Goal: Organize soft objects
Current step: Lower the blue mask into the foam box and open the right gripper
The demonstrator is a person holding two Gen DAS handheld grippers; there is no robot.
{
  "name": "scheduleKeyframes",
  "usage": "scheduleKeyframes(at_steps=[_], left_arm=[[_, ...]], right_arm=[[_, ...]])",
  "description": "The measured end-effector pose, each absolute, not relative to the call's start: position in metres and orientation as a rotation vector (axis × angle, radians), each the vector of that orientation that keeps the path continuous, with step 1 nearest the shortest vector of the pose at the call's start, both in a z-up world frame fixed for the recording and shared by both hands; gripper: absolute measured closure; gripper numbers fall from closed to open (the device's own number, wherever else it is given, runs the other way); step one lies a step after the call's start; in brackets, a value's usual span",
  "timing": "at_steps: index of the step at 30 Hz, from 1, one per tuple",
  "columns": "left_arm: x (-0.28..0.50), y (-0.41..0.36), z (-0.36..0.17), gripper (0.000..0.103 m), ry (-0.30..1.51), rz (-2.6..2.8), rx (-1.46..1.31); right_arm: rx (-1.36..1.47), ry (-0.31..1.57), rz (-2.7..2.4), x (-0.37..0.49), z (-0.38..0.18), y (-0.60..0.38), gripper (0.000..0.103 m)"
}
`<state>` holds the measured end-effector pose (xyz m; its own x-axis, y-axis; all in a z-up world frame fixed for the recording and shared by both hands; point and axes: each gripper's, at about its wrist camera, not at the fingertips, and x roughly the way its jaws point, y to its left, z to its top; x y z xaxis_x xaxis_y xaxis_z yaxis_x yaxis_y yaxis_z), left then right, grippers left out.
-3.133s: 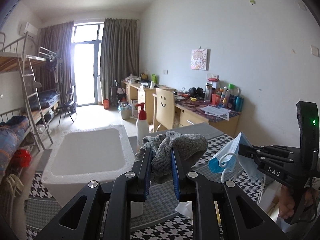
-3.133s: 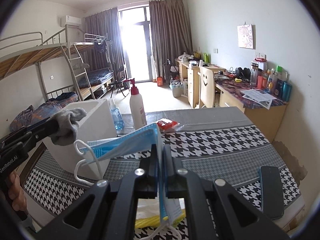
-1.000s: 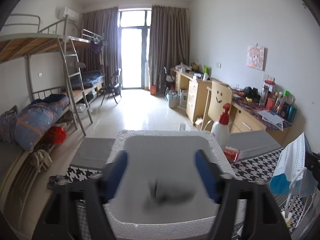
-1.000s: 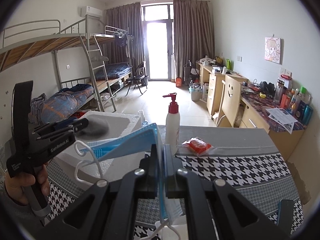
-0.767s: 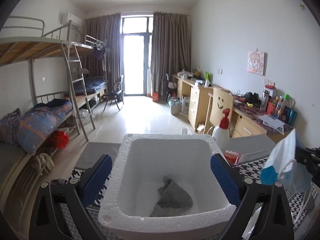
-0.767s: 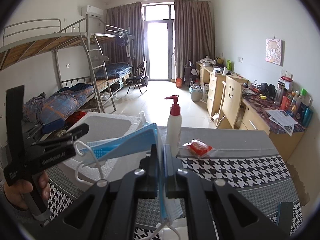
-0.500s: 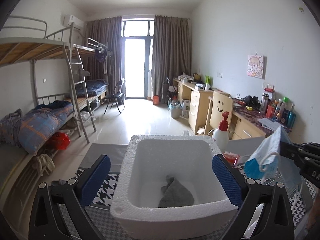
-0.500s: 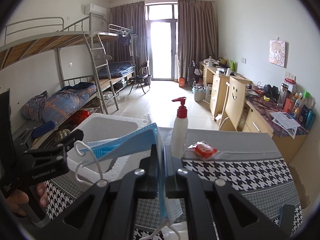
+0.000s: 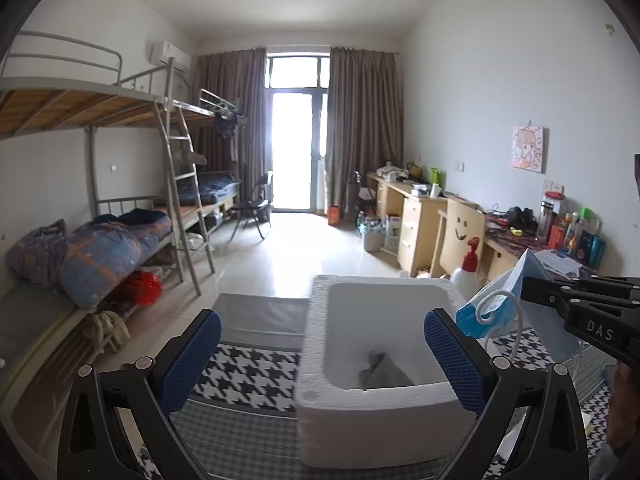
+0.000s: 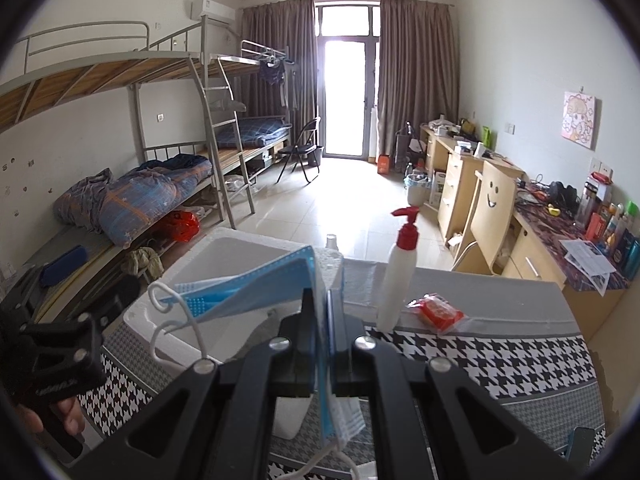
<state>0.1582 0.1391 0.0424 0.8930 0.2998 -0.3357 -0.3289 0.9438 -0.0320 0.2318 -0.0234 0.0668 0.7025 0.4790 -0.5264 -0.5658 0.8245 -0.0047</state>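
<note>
A white foam box [image 9: 380,428] stands on the houndstooth table cloth [image 9: 256,368]. A grey cloth [image 9: 384,372] lies crumpled on the box floor. My left gripper [image 9: 322,360] is open wide in front of the box, with nothing between its blue pads [image 9: 192,356]. The box sits off to the right of its centre line. My right gripper [image 10: 320,300] is shut on a blue face mask [image 10: 248,292], which hangs over the box's [image 10: 216,256] near right rim with its white ear loops dangling. In the left wrist view the right gripper [image 9: 532,288] and the mask [image 9: 496,308] reach in from the right.
A white pump bottle with a red top [image 10: 400,272] and a red packet [image 10: 438,312] sit on the table right of the box. A dark phone [image 10: 582,444] lies at the near right edge. Bunk beds line the left wall and desks the right.
The left jaws spread fully and the grey cloth dropped into the box. The left gripper then drew back and leftward. The right gripper carried the mask closer to the box.
</note>
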Motion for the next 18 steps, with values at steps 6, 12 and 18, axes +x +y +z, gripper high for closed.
scheduleKeyframes(at_steps=[6, 12, 18], left_arm=[[0.151, 0.15, 0.036, 0.001, 0.337, 0.337, -0.107], [0.143, 0.157, 0.031, 0.001, 0.34, 0.356, -0.122], [0.136, 0.159, 0.031, 0.001, 0.339, 0.36, -0.112]], right_arm=[[-0.178, 0.555, 0.61, 0.236, 0.067, -0.011, 0.096], [-0.214, 0.565, 0.63, 0.238, 0.067, 0.006, 0.096], [-0.232, 0.597, 0.647, 0.242, 0.064, 0.019, 0.096]])
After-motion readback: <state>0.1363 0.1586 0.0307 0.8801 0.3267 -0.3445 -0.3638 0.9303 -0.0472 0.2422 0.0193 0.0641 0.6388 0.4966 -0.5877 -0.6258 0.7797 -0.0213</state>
